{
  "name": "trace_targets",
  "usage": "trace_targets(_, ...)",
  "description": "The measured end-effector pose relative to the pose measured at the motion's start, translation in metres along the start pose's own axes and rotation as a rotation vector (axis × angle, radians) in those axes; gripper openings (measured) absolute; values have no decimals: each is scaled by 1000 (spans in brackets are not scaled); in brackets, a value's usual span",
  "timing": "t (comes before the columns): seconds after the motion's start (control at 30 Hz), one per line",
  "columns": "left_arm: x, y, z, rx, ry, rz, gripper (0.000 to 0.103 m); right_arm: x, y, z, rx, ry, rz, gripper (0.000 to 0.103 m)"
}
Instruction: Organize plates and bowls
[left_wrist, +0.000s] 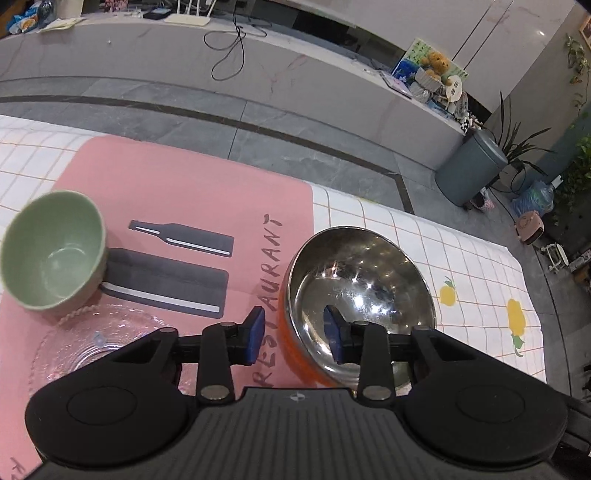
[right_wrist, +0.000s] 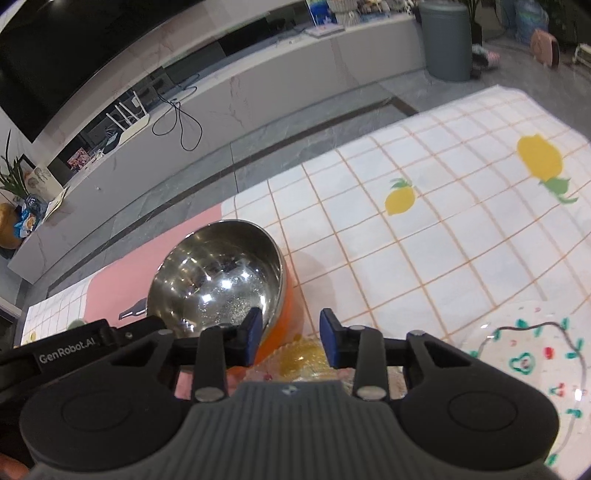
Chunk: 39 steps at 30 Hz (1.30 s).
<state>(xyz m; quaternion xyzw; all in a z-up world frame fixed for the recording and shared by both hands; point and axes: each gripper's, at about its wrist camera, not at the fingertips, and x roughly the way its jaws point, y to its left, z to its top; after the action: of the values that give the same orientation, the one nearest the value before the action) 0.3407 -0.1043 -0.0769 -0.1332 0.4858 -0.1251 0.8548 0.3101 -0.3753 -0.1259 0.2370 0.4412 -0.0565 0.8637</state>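
While its blue pads stand apart, the left gripper (left_wrist: 294, 334) straddles the near rim of the steel bowl (left_wrist: 360, 284) — one pad outside the orange wall, the other inside over the shiny basin — and the pads do not visibly press on it. That bowl sits at the edge of a pink mat (left_wrist: 192, 192), partly on the mat and partly on the checked tablecloth (left_wrist: 461, 251). Printed on the mat, in dark hand-drawn capitals, is "RESTAURANT", beside two dark bottle shapes. Further left on the mat stand a green bowl (left_wrist: 51, 251), upright, and just in front of it a clear glass plate (left_wrist: 92, 343) with a beaded rim, half hidden by the gripper body.

The right gripper (right_wrist: 290, 338) also has its jaws parted, with nothing clamped; its left pad is near the bowl's orange outer wall (touching or not, I cannot tell). Below the gap lies a small yellow-tinted glass dish (right_wrist: 299, 360). To the right rests a clear plate (right_wrist: 535, 354) painted with green and red doodles. At the left edge, the other gripper's black body (right_wrist: 70, 354) carries white lettering: "GenRobot.AI". Yellow lemon prints dot the cloth.
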Motion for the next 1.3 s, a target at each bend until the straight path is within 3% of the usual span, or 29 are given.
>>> trace_targets(0.1, 6, 0, 1, 17, 14, 16, 24, 7, 0, 3, 9, 8, 1, 31)
trace_targets(0.23, 8, -1, -1, 24, 10, 25, 14, 8, 1, 4, 18, 14, 34, 14)
trace_targets(0.5, -7, -7, -1, 39, -4, 28, 14, -6, 8, 1, 11, 3, 24, 10)
trace_targets(0.87, -102, -8, -27, 41, -74, 31, 14, -94, 28, -32, -21, -41, 93, 10)
trace_targets(1.1, -178, 6, -58, 21, -147, 60, 14, -159, 52, -79, -44, -59, 177, 10)
trace_targets(1.3, -228, 39, -88, -39, -181, 84, 15, -195, 78, -126, -67, -50, 254, 10)
